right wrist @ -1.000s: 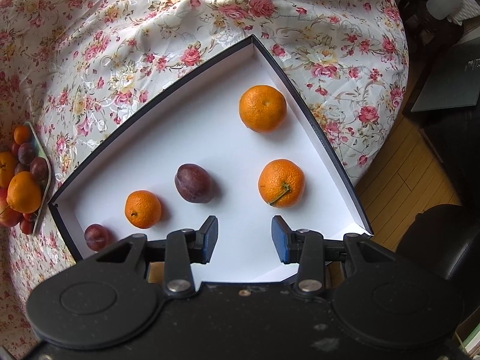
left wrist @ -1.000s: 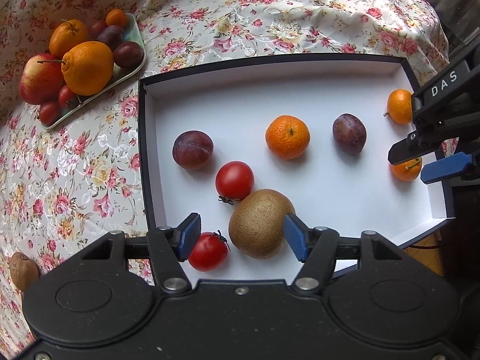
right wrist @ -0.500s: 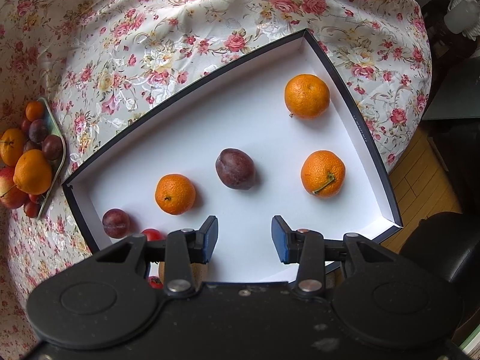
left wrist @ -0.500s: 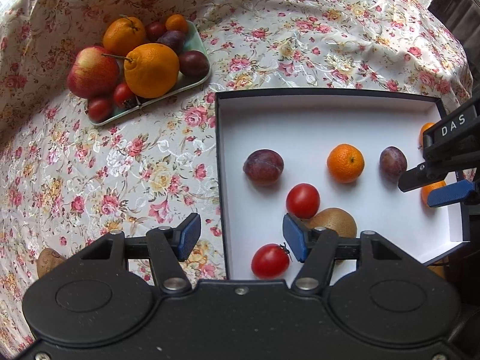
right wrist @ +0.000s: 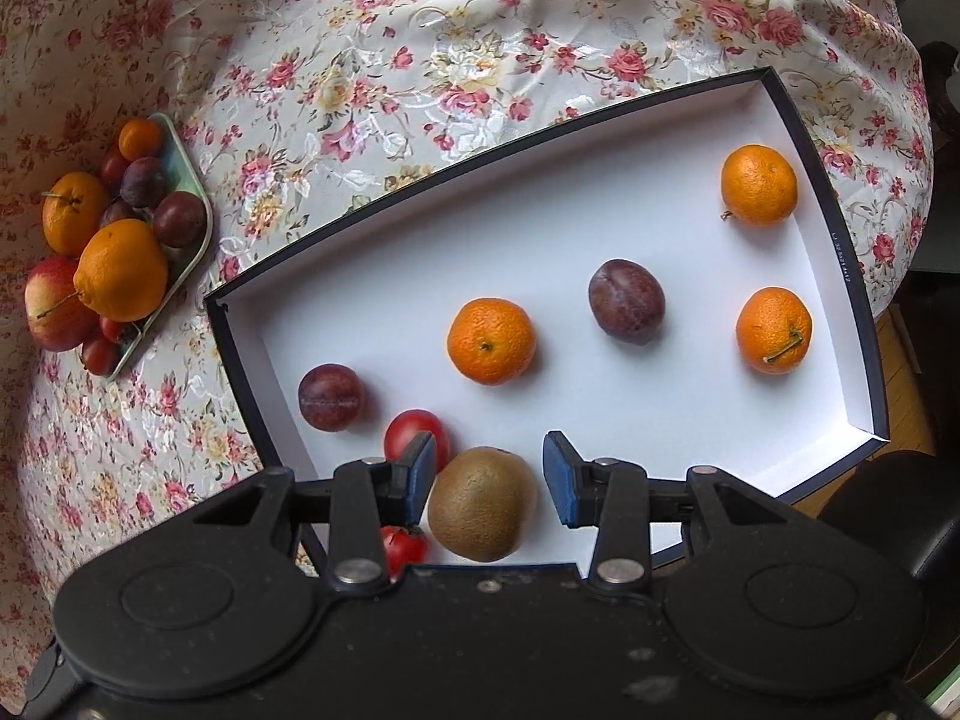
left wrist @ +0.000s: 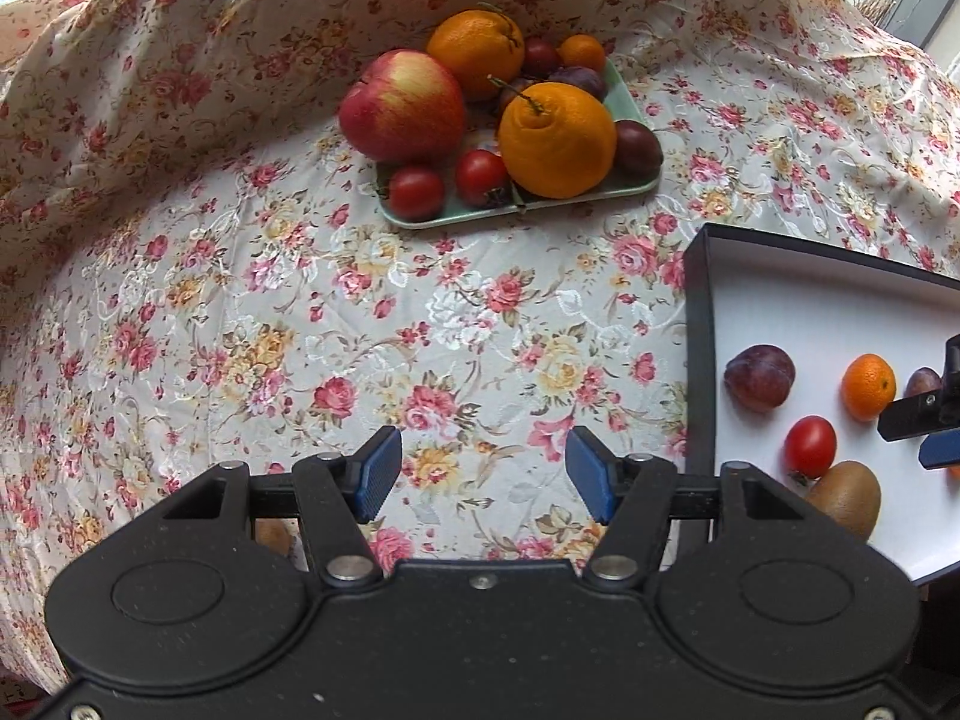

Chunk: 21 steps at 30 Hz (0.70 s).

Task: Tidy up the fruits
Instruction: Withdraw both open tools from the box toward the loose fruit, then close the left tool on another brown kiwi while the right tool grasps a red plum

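My left gripper (left wrist: 483, 474) is open and empty above the floral cloth, between the green tray (left wrist: 516, 207) and the black-walled white box (left wrist: 699, 360). The tray holds an apple (left wrist: 402, 105), a big orange (left wrist: 558, 141), tomatoes and plums. In the box lie mandarins (right wrist: 492, 341), plums (right wrist: 627, 299), tomatoes (right wrist: 417, 438) and a kiwi (right wrist: 480, 504). My right gripper (right wrist: 489, 474) hangs open over the box's near side. The kiwi shows between its fingers but lies on the box floor, not gripped. The right gripper (left wrist: 927, 435) also shows at the left wrist view's right edge.
A brown fruit (left wrist: 273, 534) lies on the cloth, partly hidden under my left gripper. The tablecloth (left wrist: 300, 312) is bunched up behind the tray. A wooden floor (right wrist: 900, 348) and a dark chair (right wrist: 888, 516) lie past the box's right end.
My left gripper has moved left, off the box and out over the cloth, nearer the tray. My right gripper has moved left along the box to above the kiwi. Both stay open.
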Motion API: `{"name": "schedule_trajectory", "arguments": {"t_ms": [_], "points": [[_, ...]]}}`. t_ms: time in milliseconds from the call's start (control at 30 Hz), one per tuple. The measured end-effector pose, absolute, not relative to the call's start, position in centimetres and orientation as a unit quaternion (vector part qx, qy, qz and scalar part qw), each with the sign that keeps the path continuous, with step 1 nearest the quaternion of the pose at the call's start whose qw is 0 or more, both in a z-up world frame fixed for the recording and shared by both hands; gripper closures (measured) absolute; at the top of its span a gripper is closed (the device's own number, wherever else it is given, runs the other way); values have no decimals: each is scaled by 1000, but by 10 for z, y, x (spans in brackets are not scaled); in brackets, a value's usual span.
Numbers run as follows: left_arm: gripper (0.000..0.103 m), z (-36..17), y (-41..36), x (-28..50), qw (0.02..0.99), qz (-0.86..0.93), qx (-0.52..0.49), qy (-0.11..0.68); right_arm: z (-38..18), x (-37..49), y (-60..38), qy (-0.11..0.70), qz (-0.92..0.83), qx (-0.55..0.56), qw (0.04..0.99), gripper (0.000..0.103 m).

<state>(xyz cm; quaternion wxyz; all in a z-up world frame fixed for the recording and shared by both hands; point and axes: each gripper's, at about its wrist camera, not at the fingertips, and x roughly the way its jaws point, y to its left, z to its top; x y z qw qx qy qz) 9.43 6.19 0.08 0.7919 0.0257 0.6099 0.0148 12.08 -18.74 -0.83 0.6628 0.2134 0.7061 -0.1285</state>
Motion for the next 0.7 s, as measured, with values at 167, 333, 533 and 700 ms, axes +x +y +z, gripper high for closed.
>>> {"name": "schedule_trajectory", "arguments": {"t_ms": [167,333,533,700], "points": [[38,-3,98,94,791,36,34,610,-7,129,-156,710,-104,204,666,61],[38,-5,133,90,792,38,44,608,-4,137,-119,712,-75,196,670,61],[38,-8,173,82,790,38,39,611,-1,141,-74,717,-35,174,673,61],[38,-6,196,74,792,27,15,610,-1,135,-35,719,-8,149,679,61]]}}
